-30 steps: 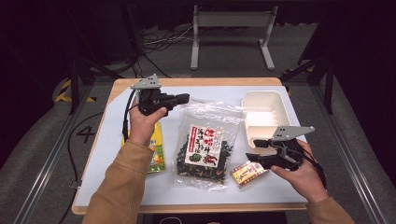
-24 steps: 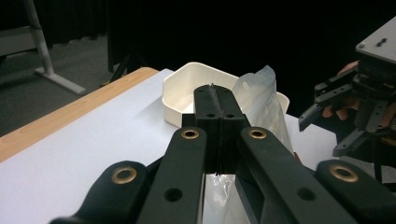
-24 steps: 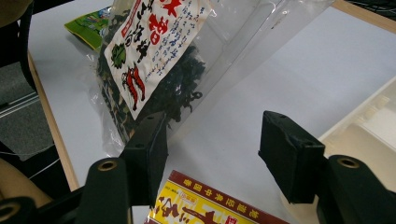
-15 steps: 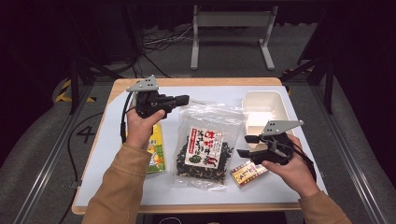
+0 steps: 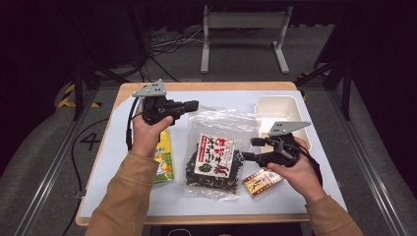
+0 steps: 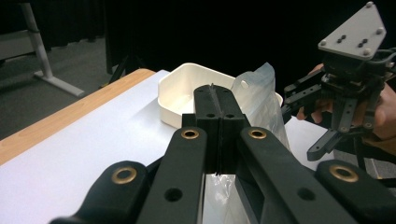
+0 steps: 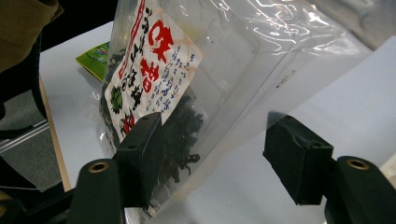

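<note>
White tabletop [image 5: 123,196], right gripper [image 5: 247,149] spreading wider, nearer seaweed bag [image 5: 213,160], left gripper [image 5: 194,104] pressed together

The bag [image 5: 215,152] is clear, glossy, crinkled plastic with a paper-like label. The tray [image 5: 278,109] looks like smooth matt white plastic. The desk [image 5: 206,86] has a wooden edge under a matt white sheet. The tongs [image 7: 212,158] are matt black.
</note>
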The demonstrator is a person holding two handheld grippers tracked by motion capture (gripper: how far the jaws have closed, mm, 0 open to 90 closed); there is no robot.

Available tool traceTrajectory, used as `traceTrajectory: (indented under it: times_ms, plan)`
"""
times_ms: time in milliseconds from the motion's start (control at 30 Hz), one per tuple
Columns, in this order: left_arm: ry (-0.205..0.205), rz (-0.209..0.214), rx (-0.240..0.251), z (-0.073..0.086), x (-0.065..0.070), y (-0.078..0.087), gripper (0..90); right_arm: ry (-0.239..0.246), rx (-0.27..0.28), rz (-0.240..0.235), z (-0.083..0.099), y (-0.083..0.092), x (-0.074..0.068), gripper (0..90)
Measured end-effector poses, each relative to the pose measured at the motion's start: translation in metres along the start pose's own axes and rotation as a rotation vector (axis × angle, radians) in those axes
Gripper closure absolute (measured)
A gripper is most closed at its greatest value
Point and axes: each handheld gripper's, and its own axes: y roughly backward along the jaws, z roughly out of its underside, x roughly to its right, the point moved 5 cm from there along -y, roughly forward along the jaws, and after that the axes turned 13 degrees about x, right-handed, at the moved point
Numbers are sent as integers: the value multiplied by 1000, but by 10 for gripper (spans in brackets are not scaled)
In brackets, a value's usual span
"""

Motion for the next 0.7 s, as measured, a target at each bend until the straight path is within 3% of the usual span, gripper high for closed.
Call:
traceTrajectory:
  times_ms: [233,433,567,700]
  plan:
    - [-2,4,3,-1,2,1,900,-24,10,-17,0,-12,3,399]
    - [-12,2,-4,-2,3,2,900,-47,25,-51,-1,-17,4,548]
    - [-16,-2,-7,-2,3,2,900,-48,30,-74,-1,-20,2,581]
    - [1,-4,-2,0,1,2,900,-48,40,-135,-5,-19,-4,721]
